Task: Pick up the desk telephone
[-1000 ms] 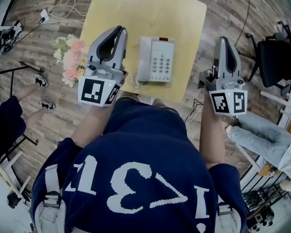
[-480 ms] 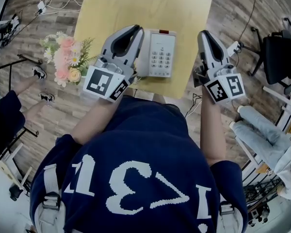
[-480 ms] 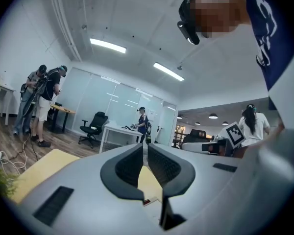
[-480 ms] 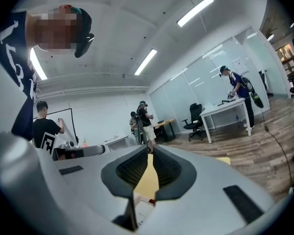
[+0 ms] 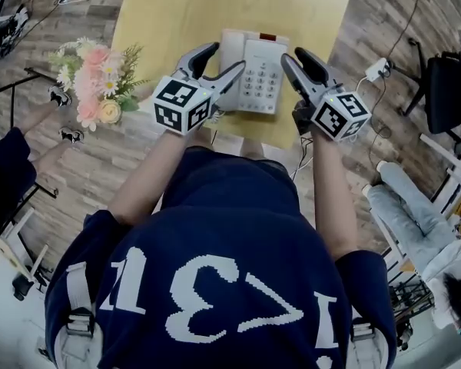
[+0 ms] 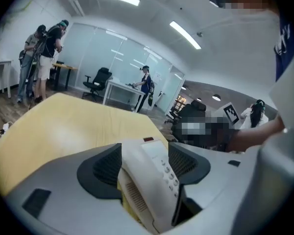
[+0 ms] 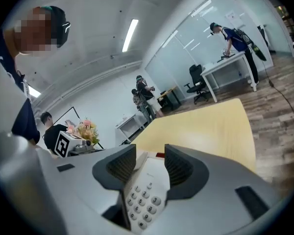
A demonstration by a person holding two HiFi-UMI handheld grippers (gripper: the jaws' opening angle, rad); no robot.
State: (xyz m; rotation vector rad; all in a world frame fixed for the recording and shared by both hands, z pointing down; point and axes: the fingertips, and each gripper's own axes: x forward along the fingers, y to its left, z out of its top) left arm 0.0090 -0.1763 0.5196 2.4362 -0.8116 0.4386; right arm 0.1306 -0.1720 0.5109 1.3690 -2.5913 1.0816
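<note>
A white desk telephone (image 5: 253,71) with a grey keypad lies at the near edge of the yellow table (image 5: 177,14). My left gripper (image 5: 219,64) comes in low from the left. Its jaws are opening and straddle the phone's handset side (image 6: 152,180), with the pads not seen pressing on it. My right gripper (image 5: 296,58) is at the phone's right edge, its jaws opening too. In the right gripper view the keypad (image 7: 144,195) shows between those jaws. The phone's lower part is hidden behind both grippers.
A bunch of pink and white flowers (image 5: 96,83) stands left of the table on the wooden floor. Cables and a power strip (image 5: 376,69) lie right of the table. A black chair (image 5: 453,91) and a seated person's legs (image 5: 415,214) are at the right.
Both grippers have dropped and rolled inward from beside the phone to its two edges. Their jaws, shut before, now stand apart around the phone.
</note>
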